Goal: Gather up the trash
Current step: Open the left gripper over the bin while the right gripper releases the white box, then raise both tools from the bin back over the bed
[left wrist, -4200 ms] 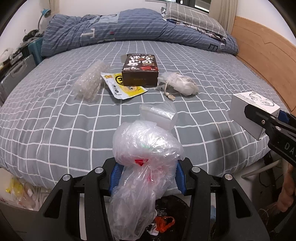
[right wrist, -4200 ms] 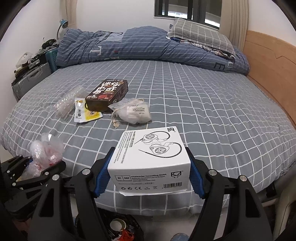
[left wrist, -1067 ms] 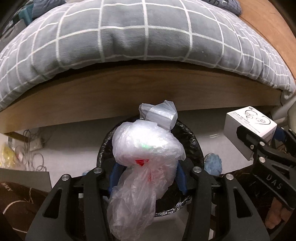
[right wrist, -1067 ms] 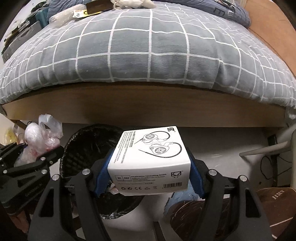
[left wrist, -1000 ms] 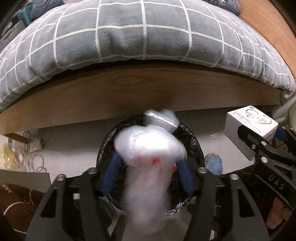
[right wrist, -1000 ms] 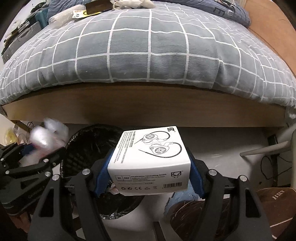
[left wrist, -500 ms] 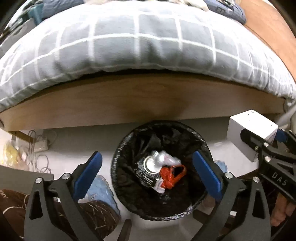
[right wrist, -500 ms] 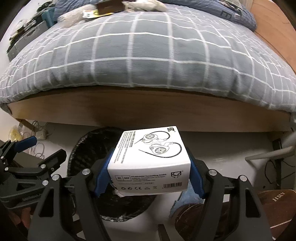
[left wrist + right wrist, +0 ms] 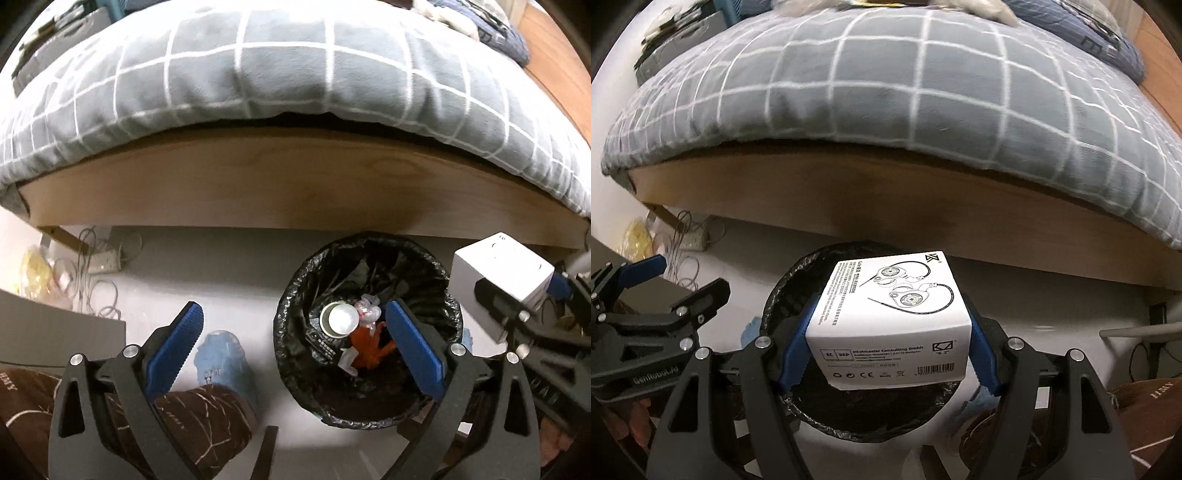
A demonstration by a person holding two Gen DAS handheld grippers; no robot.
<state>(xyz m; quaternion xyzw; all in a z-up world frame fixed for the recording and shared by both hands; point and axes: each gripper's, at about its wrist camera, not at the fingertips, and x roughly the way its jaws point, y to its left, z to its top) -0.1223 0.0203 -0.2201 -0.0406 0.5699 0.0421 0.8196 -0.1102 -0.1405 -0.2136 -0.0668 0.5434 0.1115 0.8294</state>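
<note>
A round bin with a black liner (image 9: 295,314) stands on the floor before the bed; inside lie a can, an orange scrap and clear plastic. My left gripper (image 9: 295,332) is wide open and empty, hanging over the bin's left side. My right gripper (image 9: 888,350) is shut on a white earphone box (image 9: 892,314) and holds it right above the bin (image 9: 783,288). The box also shows at the right in the left wrist view (image 9: 498,273). The left gripper shows at the left in the right wrist view (image 9: 661,288).
The wooden bed frame (image 9: 295,184) and grey checked cover (image 9: 280,74) rise just behind the bin. A power strip and cables (image 9: 103,262) lie on the floor at left. My blue-socked foot (image 9: 221,362) stands beside the bin.
My left gripper opened and dropped the clear plastic bag into the bin, then shifted left. My right gripper carried the box from beside the bin to right above it.
</note>
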